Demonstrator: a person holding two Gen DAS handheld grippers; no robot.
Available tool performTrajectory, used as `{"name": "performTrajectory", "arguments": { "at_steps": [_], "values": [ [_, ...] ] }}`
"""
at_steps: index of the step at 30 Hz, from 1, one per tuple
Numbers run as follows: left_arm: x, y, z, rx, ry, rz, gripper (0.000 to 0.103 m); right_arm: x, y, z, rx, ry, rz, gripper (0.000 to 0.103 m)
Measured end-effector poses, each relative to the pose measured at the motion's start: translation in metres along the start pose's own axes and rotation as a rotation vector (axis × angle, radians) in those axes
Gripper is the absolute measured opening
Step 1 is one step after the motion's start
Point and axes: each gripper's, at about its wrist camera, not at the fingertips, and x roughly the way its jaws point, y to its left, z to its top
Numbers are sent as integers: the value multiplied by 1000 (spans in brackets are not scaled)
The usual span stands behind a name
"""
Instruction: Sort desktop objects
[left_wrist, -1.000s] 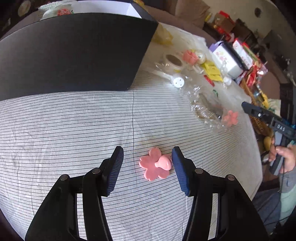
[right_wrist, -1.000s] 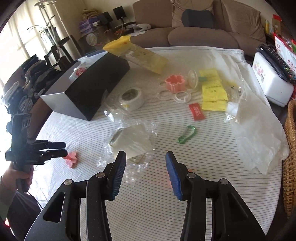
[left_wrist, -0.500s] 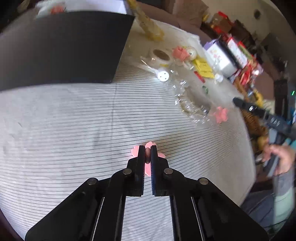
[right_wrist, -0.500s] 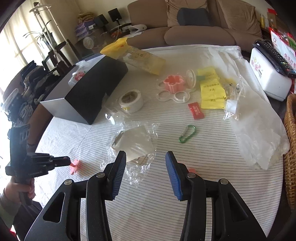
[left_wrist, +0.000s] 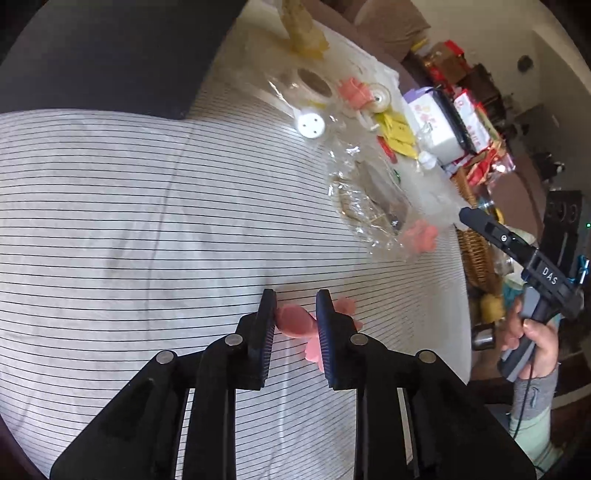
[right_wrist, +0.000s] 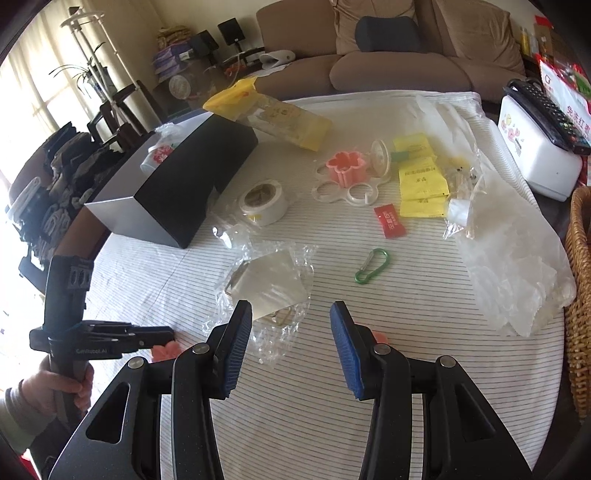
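Observation:
My left gripper (left_wrist: 295, 314) is shut on a pink flower-shaped piece (left_wrist: 295, 322), gripping its raised knob just above the striped tablecloth (left_wrist: 129, 240). The same piece (right_wrist: 166, 350) and left gripper (right_wrist: 162, 338) show at the lower left in the right wrist view. My right gripper (right_wrist: 291, 343) is open and empty over the cloth, a second pink flower piece (right_wrist: 380, 336) peeking beside its right finger. That second piece (left_wrist: 419, 236) lies beside crumpled clear wrap in the left wrist view, near the right gripper (left_wrist: 465, 214).
A black open box (right_wrist: 177, 184) stands at the left. A tape roll (right_wrist: 264, 199), clear plastic wrap (right_wrist: 269, 284), green carabiner (right_wrist: 371, 270), red sachet (right_wrist: 389, 220), yellow packets (right_wrist: 421, 182), pink mould on a white ring tray (right_wrist: 345, 170) and a wicker basket (right_wrist: 580, 280) are spread about.
My left gripper closed on the pink flower piece, then tilted and lifted it slightly. The right gripper stayed open and moved little.

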Motion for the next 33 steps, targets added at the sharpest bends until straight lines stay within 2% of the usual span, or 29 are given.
{"name": "performTrajectory", "arguments": {
  "at_steps": [3, 5, 6, 7, 8, 11, 13, 16, 18, 22, 25, 28, 33],
  "values": [
    [-9, 0, -2, 49, -21, 99, 22, 0, -3, 0, 3, 3, 2, 46],
    [-15, -2, -2, 85, -51, 173, 42, -1, -4, -1, 3, 3, -1, 46],
    [-18, -1, -1, 98, -66, 215, 61, -1, -5, -1, 4, 3, -1, 46],
    [-21, 0, 0, 107, -80, 251, 70, -2, -6, -1, 5, 1, -2, 46],
    [-25, 1, 1, 113, -97, 264, 69, -3, -7, -1, 6, -2, -4, 46],
    [-45, -8, -1, 171, -155, 197, 69, -9, -12, -1, -3, -17, -9, 46],
    [-52, -37, -10, 359, -189, 204, 70, -14, -14, 0, -42, -27, -30, 46],
    [-39, -83, -37, 702, -191, 313, 70, -17, -13, -5, -169, -31, -123, 48],
    [-26, -95, -51, 823, -154, 341, 70, -15, -12, -12, -245, -16, -166, 54],
    [-15, -104, -58, 876, -124, 326, 70, -6, -10, -24, -293, 23, -174, 55],
    [-26, -106, -57, 850, -151, 251, 69, -2, -2, -29, -352, 25, -204, 55],
    [-30, -109, -57, 842, -149, 160, 69, -3, 6, -32, -390, 4, -174, 55],
    [-15, -113, -67, 879, -89, 130, 69, 9, 18, -36, -436, 22, -137, 55]
  ]
}}
